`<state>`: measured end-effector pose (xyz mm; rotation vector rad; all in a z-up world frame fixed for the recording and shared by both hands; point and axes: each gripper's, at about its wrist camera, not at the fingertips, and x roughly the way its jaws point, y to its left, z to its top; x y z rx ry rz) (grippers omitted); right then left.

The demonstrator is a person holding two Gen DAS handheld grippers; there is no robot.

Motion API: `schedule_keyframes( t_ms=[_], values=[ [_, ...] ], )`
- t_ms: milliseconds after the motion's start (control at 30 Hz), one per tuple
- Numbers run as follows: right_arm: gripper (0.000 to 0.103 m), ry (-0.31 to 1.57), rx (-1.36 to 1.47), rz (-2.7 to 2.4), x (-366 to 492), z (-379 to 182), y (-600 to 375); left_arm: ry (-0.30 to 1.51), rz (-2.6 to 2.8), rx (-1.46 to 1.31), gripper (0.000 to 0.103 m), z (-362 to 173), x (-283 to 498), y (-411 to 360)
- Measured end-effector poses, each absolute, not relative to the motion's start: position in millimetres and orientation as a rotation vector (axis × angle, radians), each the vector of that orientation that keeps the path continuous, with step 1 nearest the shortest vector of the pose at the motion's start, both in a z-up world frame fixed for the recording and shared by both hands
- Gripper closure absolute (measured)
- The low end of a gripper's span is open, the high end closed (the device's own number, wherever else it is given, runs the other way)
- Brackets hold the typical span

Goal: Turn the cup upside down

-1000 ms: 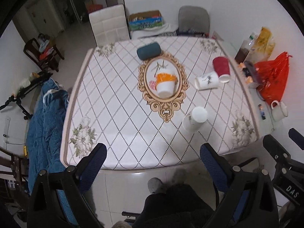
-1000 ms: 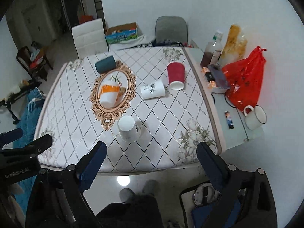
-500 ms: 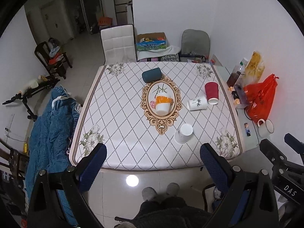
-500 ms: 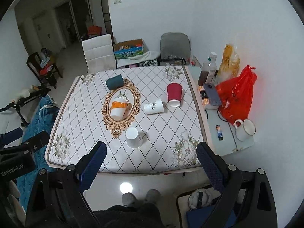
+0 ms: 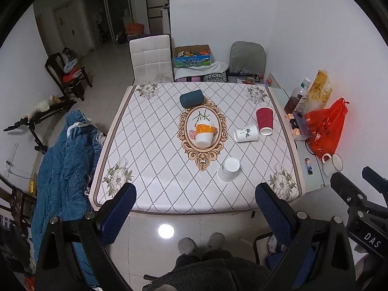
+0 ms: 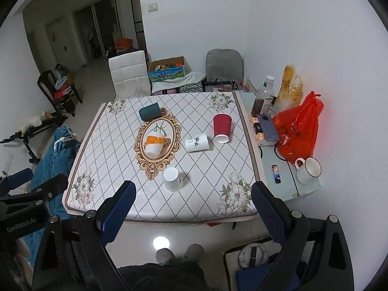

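Cup (image 6: 172, 179) near table (image 6: 157, 208) edge looks inverted already (base up). Both grippers (image 5: 194, 201) (image 6: 191, 198) released, empty; I'd approach level.

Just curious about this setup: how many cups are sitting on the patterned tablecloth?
5: a dark teal cup at the far side, an orange-banded one on the oval motif, a leaf-print one beside a red one, a white one nearest.

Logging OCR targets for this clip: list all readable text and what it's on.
"DAS": on the right gripper's body, seen from the left wrist view.
"GenRobot.AI": on the left gripper's body, seen from the right wrist view.
Blue-green carton: white characters, too blurred to read.
White cup lying on its side: small print beside a leaf sprig, too small.
Bottle label: unreadable.
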<state>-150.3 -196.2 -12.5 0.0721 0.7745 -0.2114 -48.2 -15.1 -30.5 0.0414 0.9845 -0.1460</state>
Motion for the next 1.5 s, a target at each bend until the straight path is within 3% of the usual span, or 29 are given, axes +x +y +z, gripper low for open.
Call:
schedule_keyframes(
  t_ms=[1500],
  values=[
    [0.005,0.818,0.049,-0.160,-139,-21,-182,1.007,-0.105,0.044,0.002,-32,-52,-11]
  ],
)
